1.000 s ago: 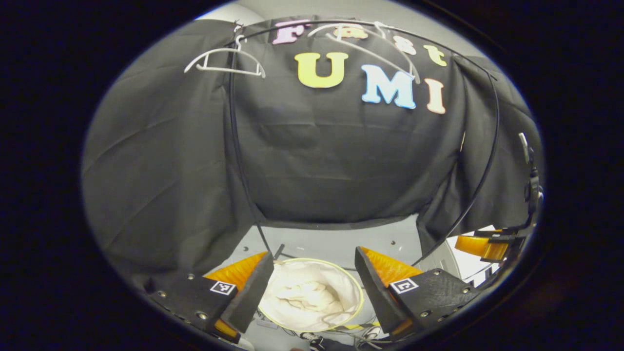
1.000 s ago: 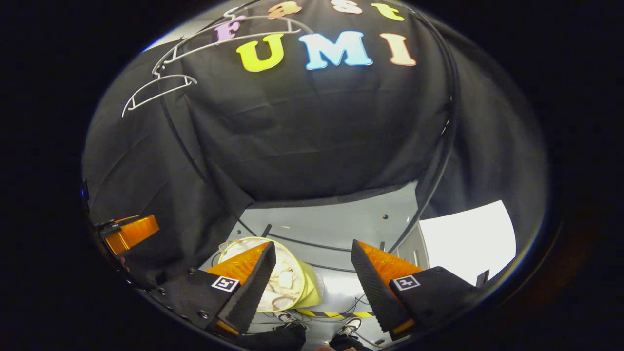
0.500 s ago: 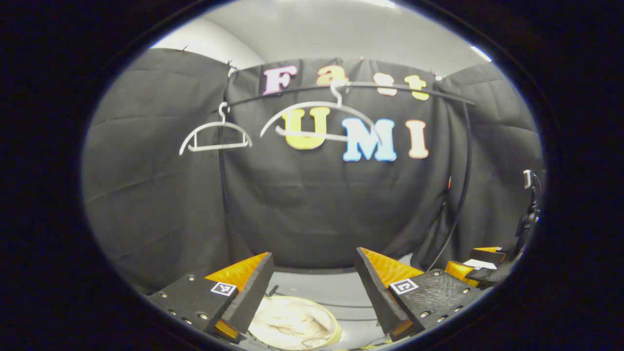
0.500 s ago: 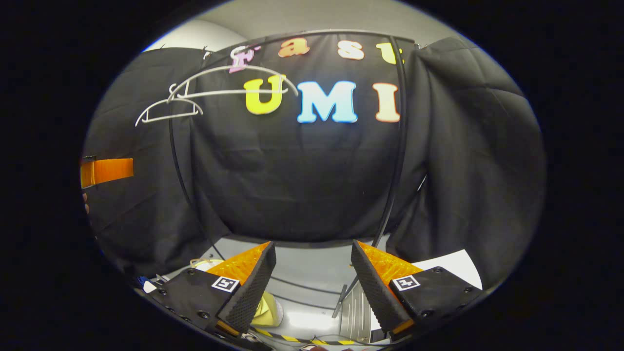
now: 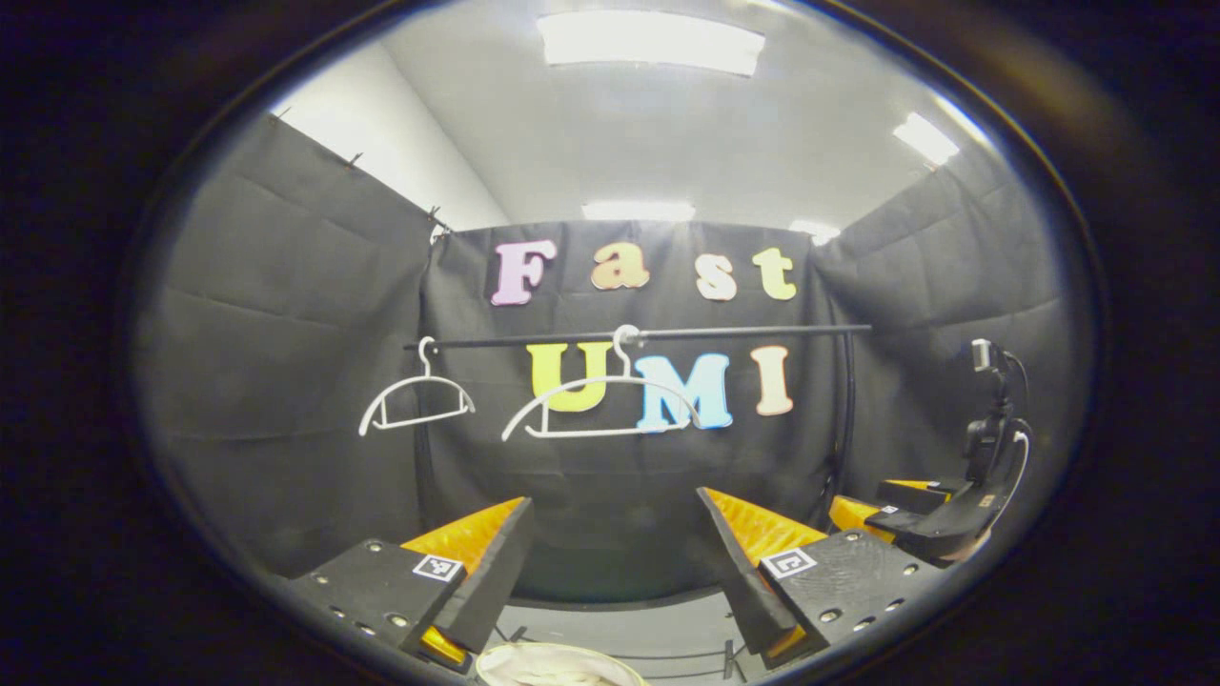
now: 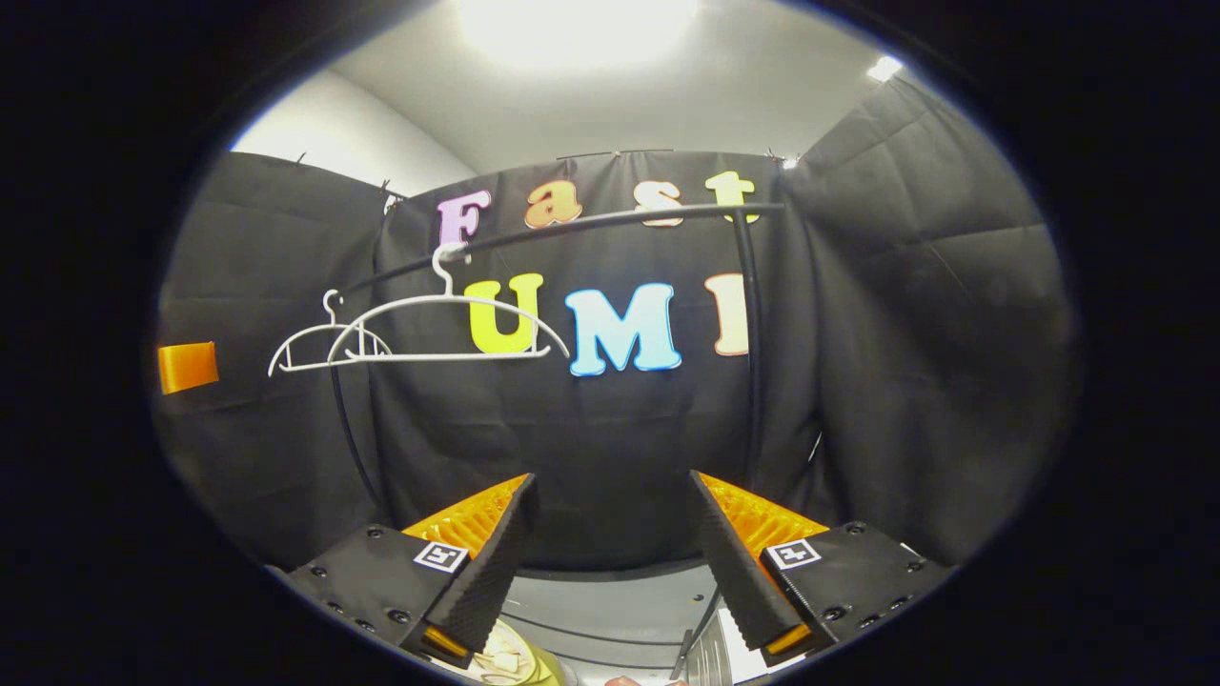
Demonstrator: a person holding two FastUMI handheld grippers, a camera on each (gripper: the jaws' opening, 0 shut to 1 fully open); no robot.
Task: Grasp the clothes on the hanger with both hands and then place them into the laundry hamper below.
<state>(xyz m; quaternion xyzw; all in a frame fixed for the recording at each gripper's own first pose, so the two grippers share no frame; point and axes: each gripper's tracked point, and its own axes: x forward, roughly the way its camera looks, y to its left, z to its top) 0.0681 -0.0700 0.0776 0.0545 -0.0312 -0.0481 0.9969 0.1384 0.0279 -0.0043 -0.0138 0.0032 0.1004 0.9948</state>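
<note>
Booth: black cloth walls, grey floor (image 5: 620, 634), ceiling lights overhead.
Rail: a black rod (image 5: 667, 334) crosses the back wall; in the right gripper view it shows at (image 6: 610, 221).
Hangers: two white hangers hang bare on the rod, a small hanger (image 5: 416, 403) to the left and a large hanger (image 5: 600, 405) near the middle.
Laundry hamper (image 5: 558, 664): on the floor below, its pale rim at the bottom edge, with cream clothes (image 5: 543, 673) inside.
Left hand-held gripper (image 5: 612, 562): fingers spread apart, holding nothing.
Right hand-held gripper (image 6: 610, 557): fingers spread apart, holding nothing; the hamper's yellow-green edge (image 6: 519, 665) sits below its left finger.
</note>
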